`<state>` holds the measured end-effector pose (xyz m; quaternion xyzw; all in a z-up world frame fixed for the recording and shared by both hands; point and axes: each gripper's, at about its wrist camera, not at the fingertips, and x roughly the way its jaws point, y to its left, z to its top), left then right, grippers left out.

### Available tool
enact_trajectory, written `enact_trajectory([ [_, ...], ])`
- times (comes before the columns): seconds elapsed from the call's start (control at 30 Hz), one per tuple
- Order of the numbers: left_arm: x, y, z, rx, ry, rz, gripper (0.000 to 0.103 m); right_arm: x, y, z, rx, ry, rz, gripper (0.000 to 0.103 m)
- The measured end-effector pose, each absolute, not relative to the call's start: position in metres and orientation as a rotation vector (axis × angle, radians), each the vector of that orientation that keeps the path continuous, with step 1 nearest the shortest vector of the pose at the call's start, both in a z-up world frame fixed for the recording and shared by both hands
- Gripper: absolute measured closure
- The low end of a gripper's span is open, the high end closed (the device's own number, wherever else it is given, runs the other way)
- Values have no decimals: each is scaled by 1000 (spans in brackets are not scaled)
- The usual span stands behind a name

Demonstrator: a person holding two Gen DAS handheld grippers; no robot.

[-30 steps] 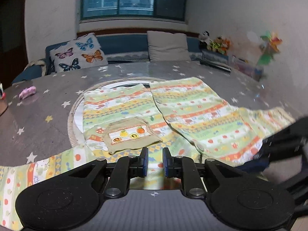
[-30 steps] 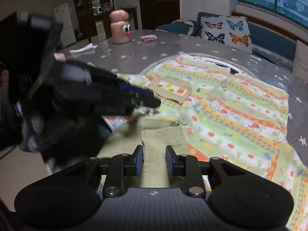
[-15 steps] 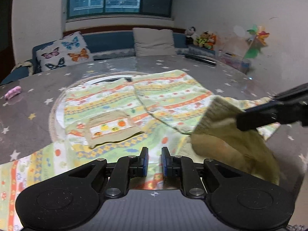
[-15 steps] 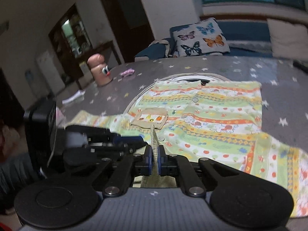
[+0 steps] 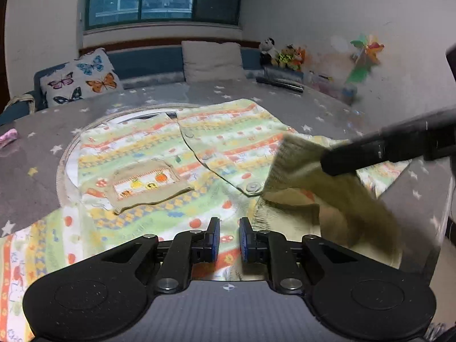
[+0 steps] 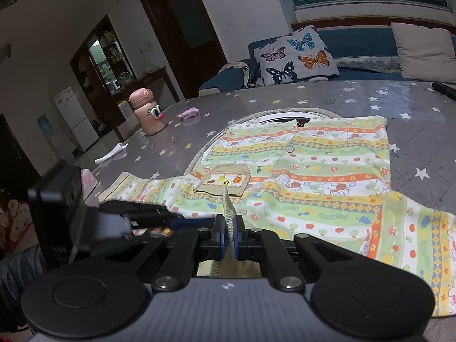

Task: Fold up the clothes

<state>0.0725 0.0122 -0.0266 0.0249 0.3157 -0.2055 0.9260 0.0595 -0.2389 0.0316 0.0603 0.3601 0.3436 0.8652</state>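
A child's shirt with green, yellow and orange stripes lies spread open, front up, on the star-patterned table. A tan pocket sits on its left panel. My right gripper is shut on the shirt's tan ribbed hem. In the left wrist view it comes in from the right, the raised tan hem hanging from it above the shirt's right panel. My left gripper hovers low over the near hem, its jaws a narrow gap apart with flat cloth showing through and nothing pressed.
A pink character bottle, a small pink object and a white paper scrap lie at the table's far left. A black remote and toys sit at the back right. The table edge is close on the right.
My right gripper went from open above the tan hem to shut on it and lifted it off the table. The left gripper kept the same narrow gap and shifted a little.
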Motion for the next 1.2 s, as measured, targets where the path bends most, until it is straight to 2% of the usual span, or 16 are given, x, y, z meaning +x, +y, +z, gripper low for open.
enact_trajectory([
  [0.23,63,8,-25,96,643,-430,85,56,-229,25,68,764,722,98],
  [0.3,58,6,-25,112,640,-446,71,53,-225,21,38,768,728,98],
  [0.33,55,6,-25,116,641,-451,69,52,-222,18,21,772,733,98],
  [0.73,31,31,-9,63,608,-440,69,31,-196,-11,-201,803,789,93],
  [1.0,48,18,6,7,562,-438,71,36,-216,8,-139,762,719,92],
  [1.2,64,-10,-3,-5,585,-499,72,40,-235,-10,-95,816,615,92],
])
